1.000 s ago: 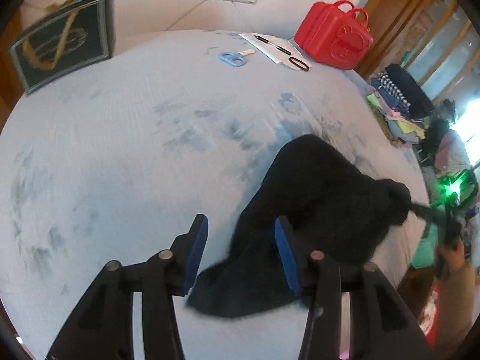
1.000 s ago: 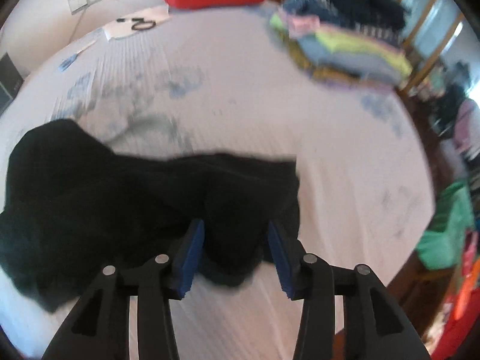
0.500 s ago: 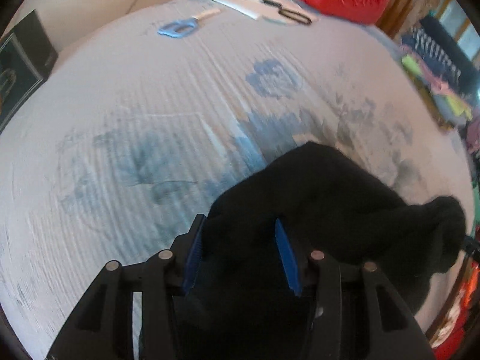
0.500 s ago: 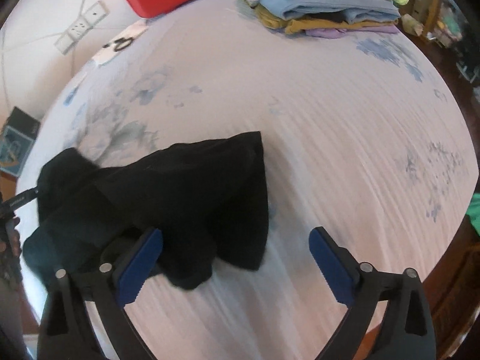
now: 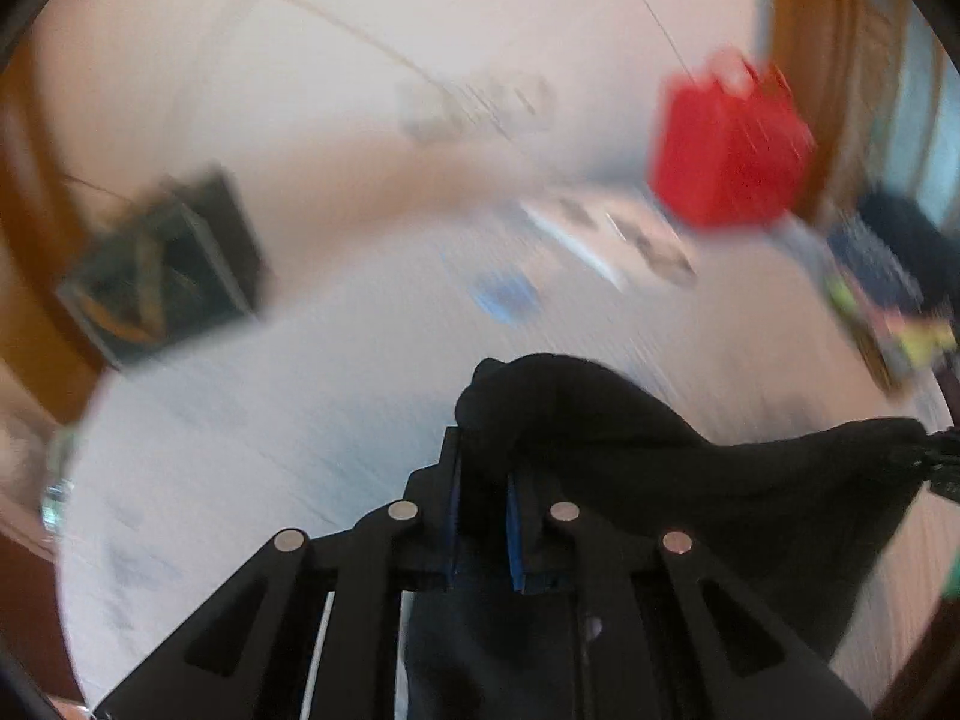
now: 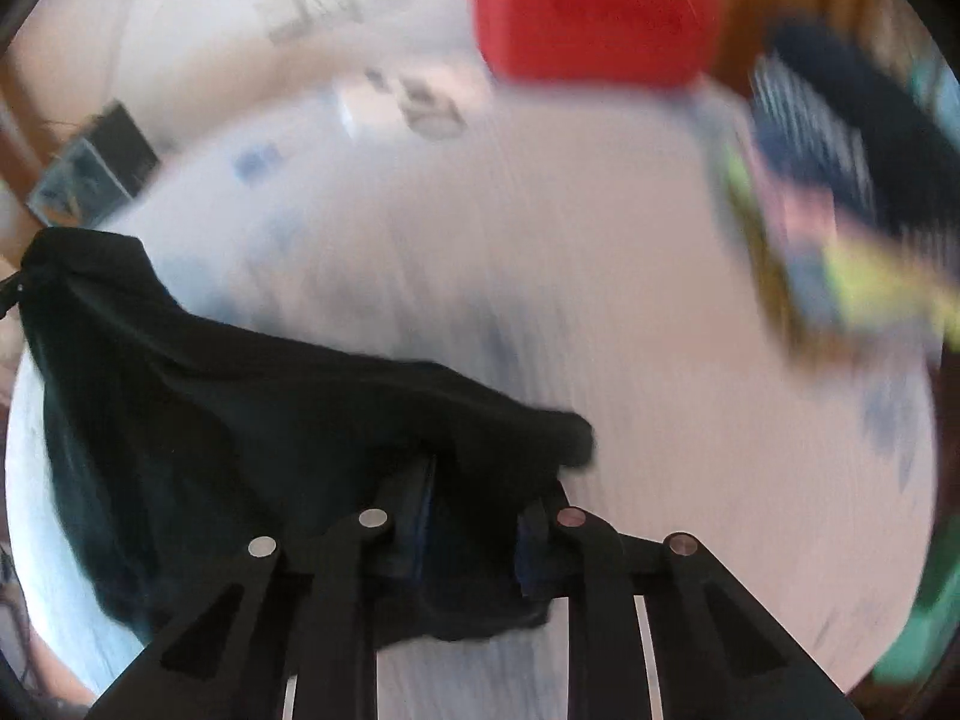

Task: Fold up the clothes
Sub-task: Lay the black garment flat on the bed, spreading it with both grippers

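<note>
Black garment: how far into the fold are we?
Done: a stack of folded clothes sits at the bed's far right. In hand: both grippers, left and right, have just closed on the black garment, bunched between them. Left: no fold made yet.

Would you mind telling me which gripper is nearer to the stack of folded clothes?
Right, most likely. The right gripper has the stack of folded clothes large, just up-right of it; from the left gripper the stack sits small at the far right edge.

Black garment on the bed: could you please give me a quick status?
Both tools, left and right, just closed, clamped on black cloth garment. Garment stretched between them. Nothing in the way.
</note>
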A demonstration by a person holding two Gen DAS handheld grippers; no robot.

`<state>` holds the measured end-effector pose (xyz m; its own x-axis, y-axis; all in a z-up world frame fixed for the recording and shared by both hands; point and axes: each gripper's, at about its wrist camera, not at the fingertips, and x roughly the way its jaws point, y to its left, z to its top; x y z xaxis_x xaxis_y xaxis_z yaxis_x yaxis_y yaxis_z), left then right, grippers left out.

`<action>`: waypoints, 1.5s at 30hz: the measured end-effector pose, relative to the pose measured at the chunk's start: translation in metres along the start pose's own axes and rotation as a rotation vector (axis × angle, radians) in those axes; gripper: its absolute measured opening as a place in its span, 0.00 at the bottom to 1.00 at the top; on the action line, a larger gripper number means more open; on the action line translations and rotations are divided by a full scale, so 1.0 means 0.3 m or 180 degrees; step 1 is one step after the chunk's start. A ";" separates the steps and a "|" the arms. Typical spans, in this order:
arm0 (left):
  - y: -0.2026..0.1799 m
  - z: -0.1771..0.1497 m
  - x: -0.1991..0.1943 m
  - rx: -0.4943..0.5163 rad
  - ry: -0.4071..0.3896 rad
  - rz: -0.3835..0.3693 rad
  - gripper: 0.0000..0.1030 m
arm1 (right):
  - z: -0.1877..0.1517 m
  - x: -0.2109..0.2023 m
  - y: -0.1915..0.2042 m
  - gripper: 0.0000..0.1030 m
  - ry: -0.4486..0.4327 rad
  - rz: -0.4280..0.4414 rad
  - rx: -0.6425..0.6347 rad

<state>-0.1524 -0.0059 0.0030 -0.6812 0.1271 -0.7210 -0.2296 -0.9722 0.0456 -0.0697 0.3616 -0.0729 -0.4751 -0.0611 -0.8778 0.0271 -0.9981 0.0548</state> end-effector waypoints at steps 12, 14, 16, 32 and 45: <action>0.484 0.058 0.237 -0.0581 0.0574 0.0567 0.32 | 0.534 0.141 0.372 0.58 -0.0383 0.0223 -0.0262; 0.520 -0.021 0.246 -0.0666 0.0718 0.0446 0.33 | 0.488 0.164 0.395 0.63 -0.0310 0.0280 -0.0269; 0.548 -0.116 0.254 -0.0735 0.0893 0.0299 0.34 | 0.406 0.180 0.396 0.73 -0.0173 0.0270 -0.0272; 0.424 -0.624 0.250 -0.0736 0.1285 0.0109 0.45 | -0.168 0.236 0.306 0.84 0.0624 0.0520 0.0187; 0.406 -0.625 0.037 -0.0608 0.1056 0.0469 0.06 | -0.214 0.322 0.527 0.36 0.0677 0.0135 -0.0301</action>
<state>-0.0575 -0.1600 -0.1290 -0.4287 -0.0562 -0.9017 0.0082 -0.9983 0.0583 -0.0549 0.1976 -0.1796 -0.2762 -0.0920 -0.9567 0.1301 -0.9898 0.0576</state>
